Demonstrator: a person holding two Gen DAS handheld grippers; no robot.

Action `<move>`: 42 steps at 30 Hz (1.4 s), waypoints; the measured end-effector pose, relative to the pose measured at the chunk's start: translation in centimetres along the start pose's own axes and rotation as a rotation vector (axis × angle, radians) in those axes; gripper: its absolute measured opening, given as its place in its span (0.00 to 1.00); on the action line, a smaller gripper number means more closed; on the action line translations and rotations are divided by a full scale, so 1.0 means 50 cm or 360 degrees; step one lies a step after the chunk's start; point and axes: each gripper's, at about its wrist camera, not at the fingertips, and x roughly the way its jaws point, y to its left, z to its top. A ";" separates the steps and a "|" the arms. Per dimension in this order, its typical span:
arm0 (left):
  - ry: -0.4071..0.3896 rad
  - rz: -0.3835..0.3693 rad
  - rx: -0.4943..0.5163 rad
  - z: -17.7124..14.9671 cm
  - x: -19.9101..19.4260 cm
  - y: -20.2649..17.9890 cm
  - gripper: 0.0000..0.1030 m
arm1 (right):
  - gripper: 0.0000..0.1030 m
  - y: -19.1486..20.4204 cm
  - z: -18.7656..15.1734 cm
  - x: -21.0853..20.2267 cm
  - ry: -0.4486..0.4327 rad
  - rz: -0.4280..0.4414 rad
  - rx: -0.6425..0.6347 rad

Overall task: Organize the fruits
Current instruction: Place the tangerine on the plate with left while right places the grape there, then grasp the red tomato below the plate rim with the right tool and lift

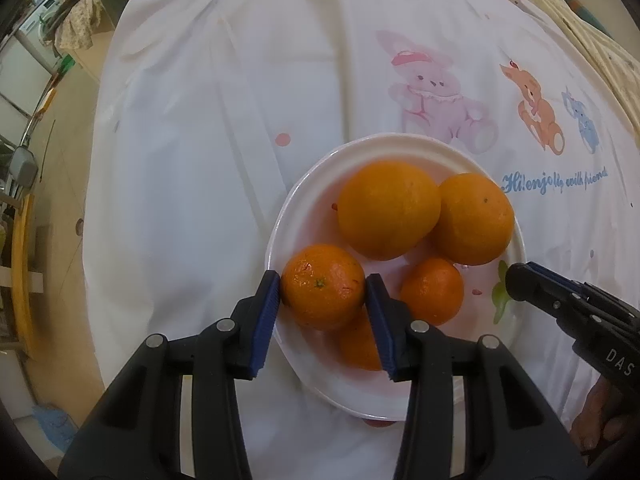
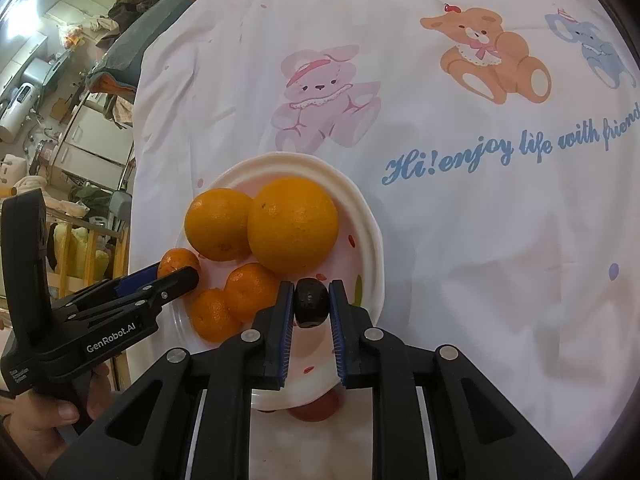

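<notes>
Fruits are gathered on a white plate (image 1: 304, 184) at lower centre of both views, set on a cartoon-print cloth (image 1: 224, 128). Two large oranges (image 1: 388, 208) are kept at the plate's far side, smaller mandarins nearer the cameras, likely so all sit in one spot. One mandarin (image 1: 323, 286) is clamped between the blue pads of the left gripper (image 1: 323, 292), over the plate's lower-left rim, probably about to be set down or lifted. A small dark fruit (image 2: 311, 302), kind not clear, is pinched by the right gripper (image 2: 311, 304), jaws nearly together, above the plate's lower-right part. A red fruit (image 2: 316, 410) is partly seen under the plate's near edge. The left gripper is pointed steeply down, the right one slanted down from lower right. A hand (image 2: 44, 420) is seen at lower left of the right view, wrapped on the left tool's handle.
</notes>
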 end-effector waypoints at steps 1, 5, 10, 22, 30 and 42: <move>0.0006 -0.0006 0.0001 0.000 0.001 0.000 0.39 | 0.20 0.000 0.001 0.000 -0.0003 0.0004 0.0003; 0.0030 -0.0050 -0.0014 0.001 0.004 0.002 0.62 | 0.21 -0.001 0.002 -0.006 -0.0014 0.0002 0.0008; -0.0085 -0.0009 0.0002 0.003 -0.026 -0.004 0.85 | 0.26 -0.006 0.006 -0.022 -0.0040 -0.0026 0.0016; -0.0287 0.0090 -0.0034 -0.018 -0.088 0.018 0.85 | 0.65 -0.012 0.008 -0.082 -0.0166 -0.0010 0.0068; -0.0416 0.0068 0.0023 -0.043 -0.149 0.000 0.85 | 0.66 0.031 -0.014 -0.141 -0.0239 -0.0004 -0.0002; -0.0562 0.0052 0.0068 -0.124 -0.233 -0.020 0.85 | 0.69 0.062 -0.073 -0.227 -0.0334 -0.0036 -0.0068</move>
